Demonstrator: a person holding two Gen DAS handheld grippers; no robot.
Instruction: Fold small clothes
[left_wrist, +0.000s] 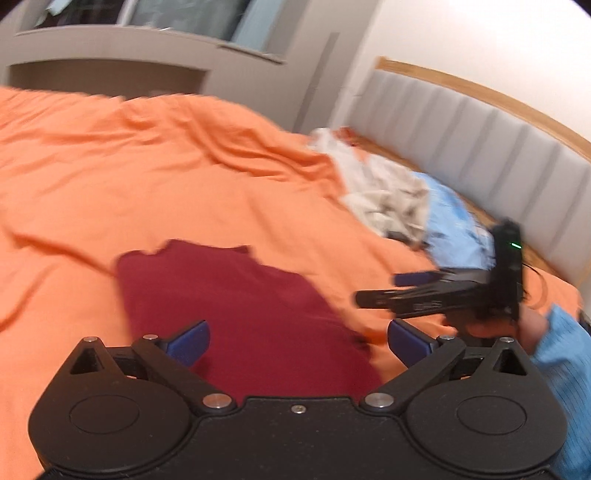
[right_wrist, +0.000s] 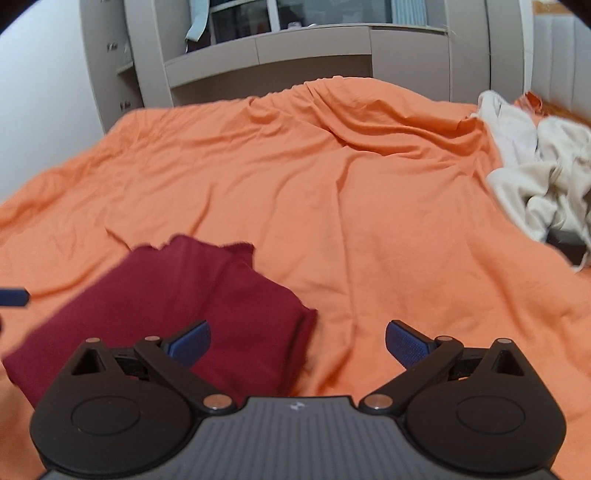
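A dark red garment (left_wrist: 240, 314) (right_wrist: 184, 302) lies folded flat on the orange bed cover (left_wrist: 147, 166) (right_wrist: 332, 184). My left gripper (left_wrist: 298, 341) hovers over its near part, jaws wide open, with nothing held between the blue pads. My right gripper (right_wrist: 298, 341) is also open and empty; its left finger is above the garment's right edge and its right finger above bare cover. In the left wrist view the right gripper (left_wrist: 376, 288) shows from the side, just right of the garment. A blue fingertip (right_wrist: 14, 297) of the left gripper shows at the right wrist view's left edge.
A crumpled pile of cream clothes (left_wrist: 384, 192) (right_wrist: 546, 173) and a light blue garment (left_wrist: 450, 229) lie by the padded grey headboard (left_wrist: 480, 129). A grey wall unit (right_wrist: 266, 55) stands beyond the bed. A hand in a blue sleeve (left_wrist: 565, 354) holds the right gripper.
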